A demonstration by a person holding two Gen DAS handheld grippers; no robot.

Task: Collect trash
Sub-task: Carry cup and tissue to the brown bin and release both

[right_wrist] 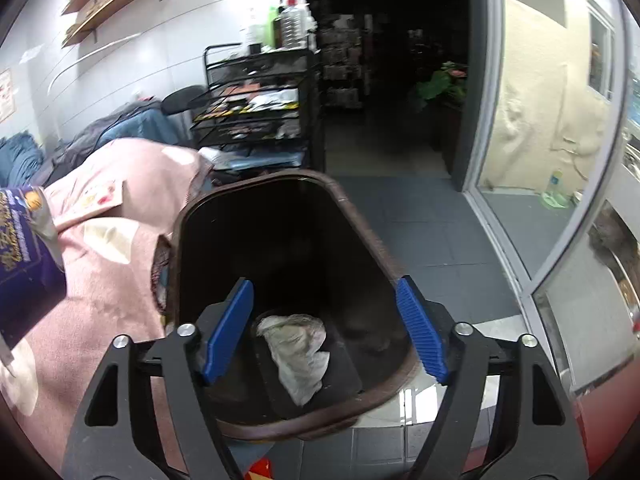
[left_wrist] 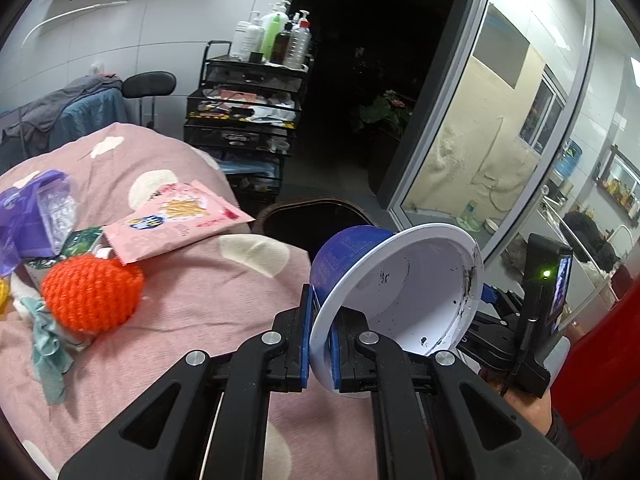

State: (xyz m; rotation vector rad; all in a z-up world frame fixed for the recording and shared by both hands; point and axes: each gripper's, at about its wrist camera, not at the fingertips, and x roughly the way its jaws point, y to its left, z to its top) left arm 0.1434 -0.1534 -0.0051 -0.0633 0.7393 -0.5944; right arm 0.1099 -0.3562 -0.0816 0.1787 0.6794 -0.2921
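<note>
Trash is lying in two places: a crumpled tissue (right_wrist: pixel 298 346) is resting at the bottom of the dark bin (right_wrist: pixel 352 216) beside the bed, while a pink snack packet (left_wrist: pixel 180 220), a purple wrapper (left_wrist: pixel 32 220) and other scraps are sitting on the pink blanket (left_wrist: pixel 192 304). The left gripper (left_wrist: pixel 320 344) is clenching on the rim of an empty blue cup (left_wrist: pixel 396 292), one pad outside the wall and one inside, and the cup is tilting with its white mouth facing toward the camera's right and its blue base pointing away toward the bin. The right gripper (right_wrist: pixel 324 328) is hanging over the bin's mouth with its jaws spread wide and nothing between the pads; the tissue is showing below them, down inside the bin. In the left wrist view the bin's rim (left_wrist: pixel 320 204) is peeking out just beyond the cup and past the bed's edge, so the cup is sitting near the opening but probably not yet over it. The left hand is the one carrying the load, and the coming move is likely turning on bringing the cup forward over the rim, with the right gripper already occupying that space
</note>
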